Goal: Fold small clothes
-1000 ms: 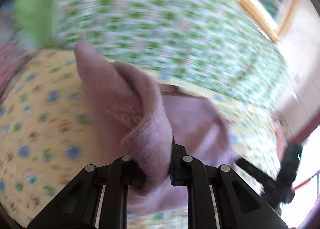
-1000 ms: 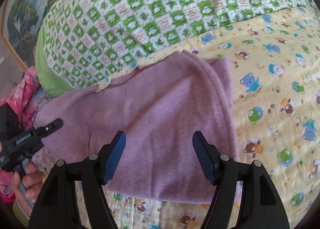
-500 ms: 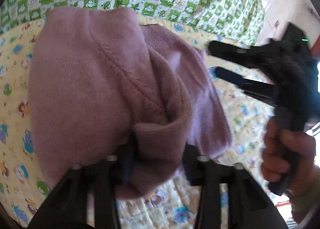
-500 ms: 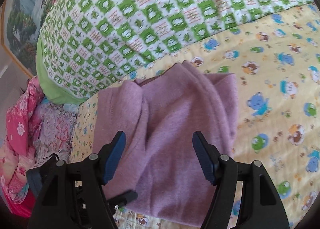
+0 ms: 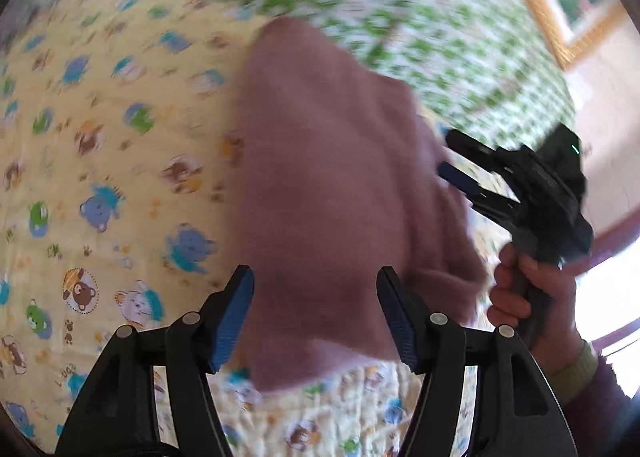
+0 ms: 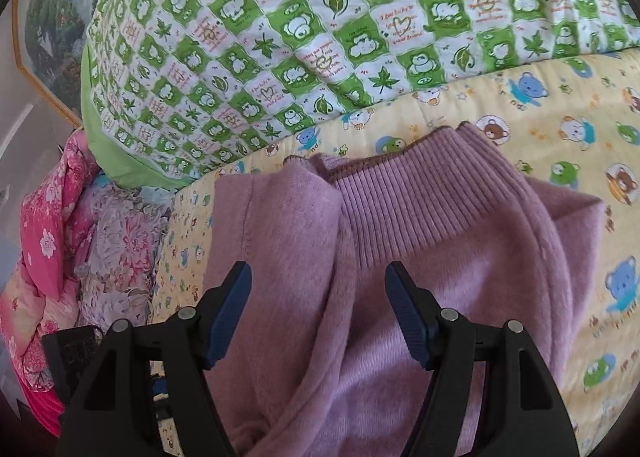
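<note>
- One purple sweater [image 6: 400,257] – lying partly folded on the yellow bear-print bed sheet [image 6: 560,105], below the green quilt [image 6: 320,17]
- My two tools – left tool [image 5: 316,313] and right tool [image 6: 318,309], both with jaws apart, gripping nothing, I judge poised for the next fold

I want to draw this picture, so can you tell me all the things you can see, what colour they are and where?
sweater: one, purple, lying on the yellow sheet, under both grippers
sheet: one, yellow with bears, covering the bed
quilt: one, green and white checks, behind the sweater
floral bedding: pink pile, far left
picture frame: one, gold edge, on the wall
left gripper: black, blue fingers apart, empty
right gripper: black, blue fingers apart, empty
right hand: one, holding the gripper handle
</note>
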`<state>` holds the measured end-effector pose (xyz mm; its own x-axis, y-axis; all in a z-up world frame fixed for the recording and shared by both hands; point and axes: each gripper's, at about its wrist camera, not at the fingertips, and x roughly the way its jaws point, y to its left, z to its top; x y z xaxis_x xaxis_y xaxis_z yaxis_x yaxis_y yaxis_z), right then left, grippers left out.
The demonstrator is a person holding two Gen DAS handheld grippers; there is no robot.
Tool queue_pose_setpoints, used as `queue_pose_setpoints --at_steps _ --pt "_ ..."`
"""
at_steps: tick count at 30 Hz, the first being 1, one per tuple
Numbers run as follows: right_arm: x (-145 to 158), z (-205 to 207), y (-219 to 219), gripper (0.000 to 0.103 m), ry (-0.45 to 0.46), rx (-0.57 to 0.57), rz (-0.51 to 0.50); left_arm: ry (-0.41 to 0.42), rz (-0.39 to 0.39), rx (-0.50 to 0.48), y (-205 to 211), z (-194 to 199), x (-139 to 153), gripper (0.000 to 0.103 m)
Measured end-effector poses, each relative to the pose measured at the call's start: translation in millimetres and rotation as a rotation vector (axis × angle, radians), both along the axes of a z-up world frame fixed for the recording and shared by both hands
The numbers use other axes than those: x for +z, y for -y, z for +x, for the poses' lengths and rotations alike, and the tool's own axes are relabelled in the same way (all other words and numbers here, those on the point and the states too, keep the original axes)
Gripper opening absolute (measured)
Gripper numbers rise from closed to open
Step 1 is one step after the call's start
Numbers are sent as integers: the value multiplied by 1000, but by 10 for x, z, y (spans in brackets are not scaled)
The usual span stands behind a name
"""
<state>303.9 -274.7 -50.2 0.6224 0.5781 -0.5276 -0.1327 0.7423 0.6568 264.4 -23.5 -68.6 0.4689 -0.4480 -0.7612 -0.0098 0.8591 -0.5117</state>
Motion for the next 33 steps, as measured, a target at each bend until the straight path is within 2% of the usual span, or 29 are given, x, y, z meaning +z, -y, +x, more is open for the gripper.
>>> queue_pose_setpoints --at_steps 3,5,8,10,12,14,21,24,27,29,33 --pt "-63 121 -50 70 -27 21 12 -52 -49 35 -164 151 -177 67" --pt "-124 199 -99 70 -65 42 20 -61 -81 43 -207 198 -242 70" --pt "-174 245 -195 70 -79 76 24 -63 -88 30 -201 204 -329 73" --pt "-183 259 -283 56 -83 111 18 -67 -87 18 -150 193 -350 73" --pt "-186 261 -350 24 -94 138 18 -72 -80 9 -84 233 -367 74" --pt "-148 231 -342 18 -87 136 30 -68 -63 -2 2 262 -342 75" --pt "442 -139 62 16 39 114 71 -26 -85 -51 162 345 -109 78" --pt "518 -277 323 16 46 77 73 -16 -96 -71 269 423 -30 82" --pt "350 -312 591 16 1 8 32 -22 -81 -92 405 515 -34 82" --pt "125 -289 753 16 -46 -44 1 -50 -62 -104 512 577 -110 82" --pt "-201 -233 822 16 -89 -70 -95 -93 -49 -131 647 616 -276 82"
